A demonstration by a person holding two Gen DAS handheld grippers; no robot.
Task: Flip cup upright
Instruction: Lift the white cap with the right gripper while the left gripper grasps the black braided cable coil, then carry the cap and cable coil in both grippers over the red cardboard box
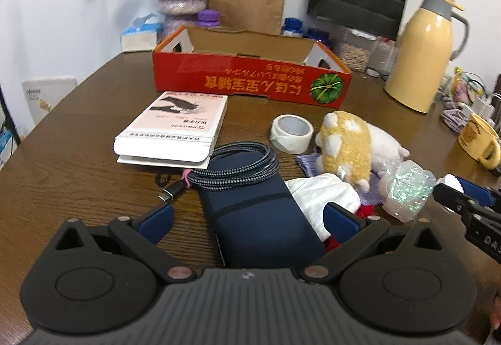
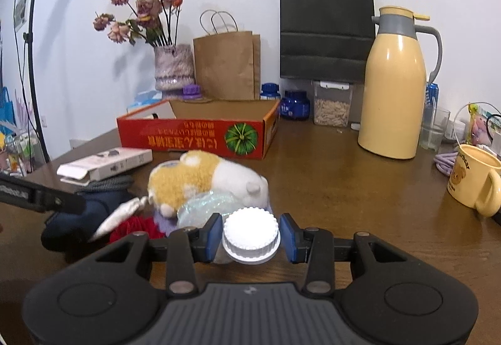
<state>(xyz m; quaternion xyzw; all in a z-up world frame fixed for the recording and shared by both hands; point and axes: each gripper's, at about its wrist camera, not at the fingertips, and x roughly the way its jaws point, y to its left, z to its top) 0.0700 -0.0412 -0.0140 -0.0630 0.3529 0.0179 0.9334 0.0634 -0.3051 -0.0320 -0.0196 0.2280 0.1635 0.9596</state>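
**Cup lies on its side, pointing away from the right gripper that holds its white end**

The cup [image 2: 247, 229] lies on its side low over the table [image 2: 344, 188], not yet upright. Its white ribbed end sits right between the pads of the right gripper [image 2: 251, 237], which is pinched in on it. The left pad presses the ribbed edge. On the right side the contact is harder to see, but the jaws stand narrow enough that I read it as a grip.

From that white end the shimmery clear body runs forward and a little to the left of the gripper. Its far end lies against the plush toy [image 2: 203, 179]. So the long axis lies nearly along the line the right gripper points, and I cannot tell whether the white end is the base or a lid.

The left gripper [image 1: 249, 216] is spread wide with nothing pinched, hanging above a dark blue pouch [image 1: 260, 219]. The cup lies ahead and well to its right, so the right hand is plainly the nearer one.

Standing the cup up would likely mean swinging the far end up or down about the held end, clear of the toy.
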